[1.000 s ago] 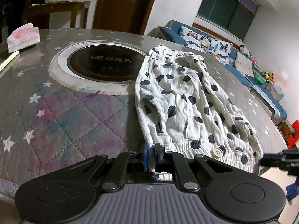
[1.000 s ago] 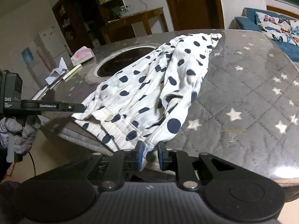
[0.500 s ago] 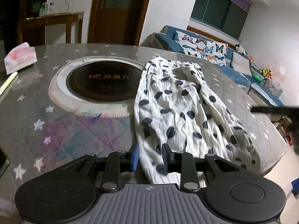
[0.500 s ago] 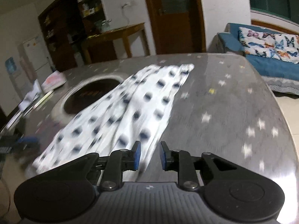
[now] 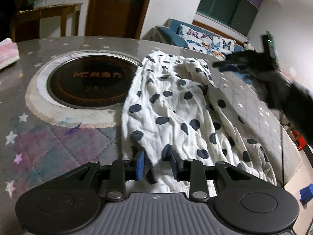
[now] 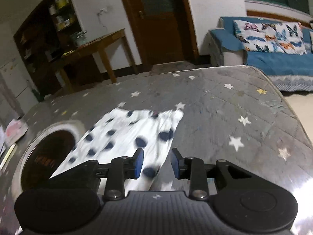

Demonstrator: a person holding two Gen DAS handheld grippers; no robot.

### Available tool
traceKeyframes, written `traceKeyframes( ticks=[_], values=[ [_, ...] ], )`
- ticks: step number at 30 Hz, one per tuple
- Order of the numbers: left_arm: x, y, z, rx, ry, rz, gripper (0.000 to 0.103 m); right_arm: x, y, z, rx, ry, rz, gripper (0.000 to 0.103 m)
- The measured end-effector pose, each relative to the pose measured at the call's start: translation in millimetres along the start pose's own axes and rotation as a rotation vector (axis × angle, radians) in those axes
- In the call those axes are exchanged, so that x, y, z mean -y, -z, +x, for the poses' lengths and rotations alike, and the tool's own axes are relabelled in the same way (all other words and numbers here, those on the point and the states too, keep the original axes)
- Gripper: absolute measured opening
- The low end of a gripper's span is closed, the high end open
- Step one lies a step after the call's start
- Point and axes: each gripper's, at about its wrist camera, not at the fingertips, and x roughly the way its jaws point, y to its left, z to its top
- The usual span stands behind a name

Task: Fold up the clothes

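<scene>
A white garment with dark polka dots (image 5: 176,113) lies lengthwise and rumpled on the grey star-patterned table (image 5: 49,146). My left gripper (image 5: 157,164) is open above the garment's near end, with cloth showing between and below its blue fingertips. My right gripper (image 6: 156,162) is open too, hovering over the garment's far part (image 6: 133,135), whose far hem lies flat just ahead. In the left wrist view the right gripper (image 5: 254,64) shows as a dark blur over the far right edge of the garment.
A round black cooktop (image 5: 88,82) with a pale ring is set into the table left of the garment. A pink tissue pack (image 5: 7,52) sits at the far left. A blue sofa with butterfly cushions (image 6: 273,39) stands beyond the table's right edge.
Both grippers have let go of the garment's near end and opened. The left one now hovers over the cloth. The right one swung forward to the far end.
</scene>
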Motion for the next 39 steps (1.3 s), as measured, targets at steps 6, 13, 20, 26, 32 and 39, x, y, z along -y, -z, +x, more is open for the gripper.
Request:
traceKeyframes(
  ticks=[6,13,20,26,32,39],
  values=[
    [23.7,-5.2,10.0,-0.009,0.079,0.063,0.035,21.7,-14.2,37.9,-0.019,-0.044,0.121,0.031],
    [46.5,-10.8,6.5,0.031,0.101,0.124,0.035,32.8,-15.7,44.2,-0.022,-0.067,0.151,0.004],
    [65.7,-16.2,-0.2,0.082,0.097,0.183,0.035,26.5,-31.6,4.6,0.048,0.059,-0.001,0.003],
    [68.5,-16.4,-5.3,0.099,0.081,0.185,0.040,33.9,-38.0,-20.9,0.056,0.205,-0.098,0.003],
    [61.5,-13.8,-10.7,0.103,0.048,0.174,0.040,70.7,-20.6,-18.7,-0.024,0.357,-0.083,0.004],
    [39.0,-8.6,-5.6,0.060,-0.050,0.134,0.040,92.4,9.6,-4.4,-0.104,0.513,-0.129,0.018]
  ],
)
